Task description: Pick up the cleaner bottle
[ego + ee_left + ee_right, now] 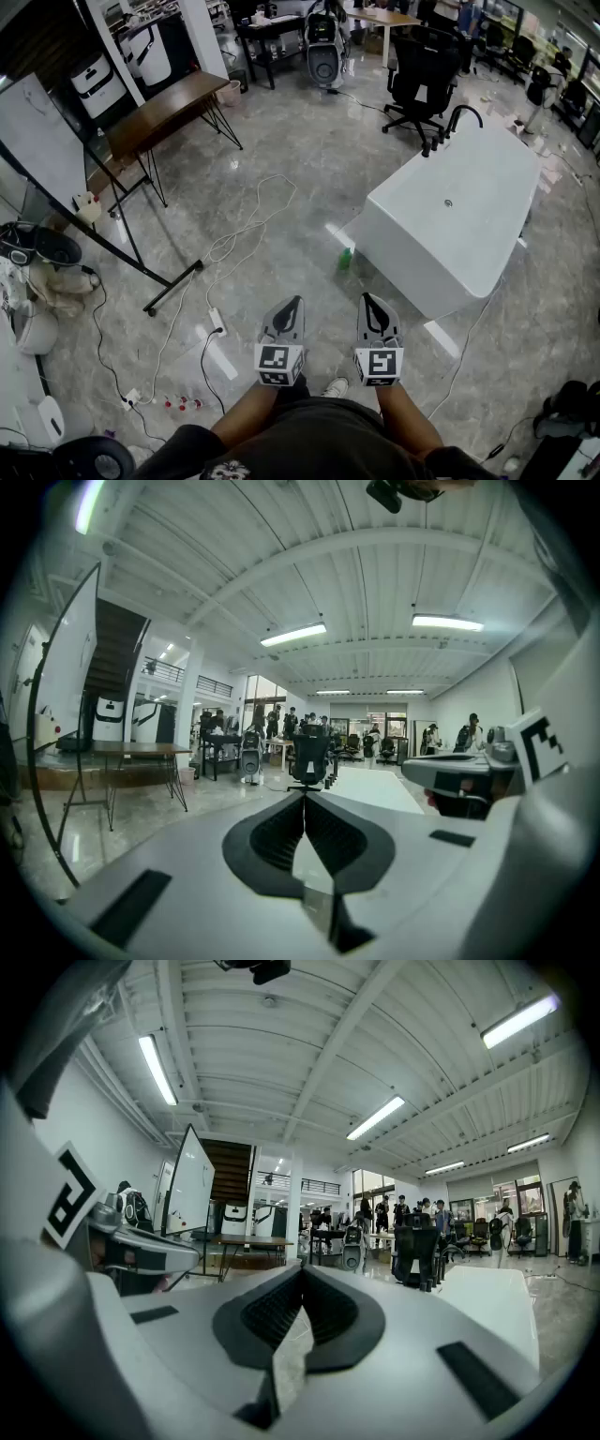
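Note:
A small green cleaner bottle (345,259) stands on the grey floor against the near left corner of a white bathtub (469,234). It shows only in the head view. My left gripper (293,302) and right gripper (369,299) hang side by side in front of me, a short way nearer than the bottle, well above the floor. Both point forward with their jaws closed tip to tip and nothing between them. The left gripper view (305,795) and right gripper view (302,1270) look level across the room, and the bottle lies below both views.
A whiteboard stand (112,248) and a wooden table (164,108) are at the left. White cables (234,239) and a power strip (217,322) lie on the floor. A black office chair (417,70) stands behind the tub. People stand far back in the room (281,724).

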Demonstrator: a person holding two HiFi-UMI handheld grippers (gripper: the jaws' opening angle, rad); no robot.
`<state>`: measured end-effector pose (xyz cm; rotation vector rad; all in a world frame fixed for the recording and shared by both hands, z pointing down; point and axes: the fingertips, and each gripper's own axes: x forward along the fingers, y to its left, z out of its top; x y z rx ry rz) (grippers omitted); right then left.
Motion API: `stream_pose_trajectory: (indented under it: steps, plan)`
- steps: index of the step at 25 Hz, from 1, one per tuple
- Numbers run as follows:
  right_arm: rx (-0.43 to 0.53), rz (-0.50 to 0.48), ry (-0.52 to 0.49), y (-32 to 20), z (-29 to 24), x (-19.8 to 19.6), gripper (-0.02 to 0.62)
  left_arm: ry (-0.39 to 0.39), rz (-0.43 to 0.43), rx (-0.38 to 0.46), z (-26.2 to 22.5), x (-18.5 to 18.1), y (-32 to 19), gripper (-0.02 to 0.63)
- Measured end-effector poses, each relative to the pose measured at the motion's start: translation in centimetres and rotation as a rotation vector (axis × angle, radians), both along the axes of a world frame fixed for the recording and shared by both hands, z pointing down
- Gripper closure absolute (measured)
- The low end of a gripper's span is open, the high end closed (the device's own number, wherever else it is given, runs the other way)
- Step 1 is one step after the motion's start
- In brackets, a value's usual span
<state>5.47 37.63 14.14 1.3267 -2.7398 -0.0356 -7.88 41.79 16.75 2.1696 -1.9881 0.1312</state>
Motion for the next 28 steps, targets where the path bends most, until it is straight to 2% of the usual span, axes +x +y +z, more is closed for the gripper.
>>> stream_pose_trajectory:
  steps: [7, 11, 15, 18, 23, 28]
  plan:
    - [-0.005, 0.015, 0.029, -5.2, 1.8, -1.2, 0.578, -0.017, 0.028, 0.02, 0.5, -1.3, -5.5, 0.598]
    - [-0.021, 0.026, 0.05, -9.8, 3.0, -3.0, 0.578, -0.028, 0.053, 0.012, 1.6, -3.3, -10.3, 0.6]
    - [-0.037, 0.054, 0.02, -15.1, 2.8, -5.8, 0.578, -0.023, 0.098, -0.014, 3.0, -5.5, -15.3, 0.598]
    - [-0.032, 0.061, 0.07, -18.9, 3.8, -7.3, 0.578, -0.029, 0.134, -0.033, 4.4, -7.2, -19.3, 0.598]
    - [-0.064, 0.087, 0.089, -24.6, 5.1, -10.3, 0.578, -0.044, 0.221, -0.045, 6.0, -9.6, -26.1, 0.598]
    - [-0.082, 0.14, 0.131, -28.6, 6.5, -11.5, 0.578, -0.038, 0.276, -0.056, 7.4, -10.7, -32.0, 0.598]
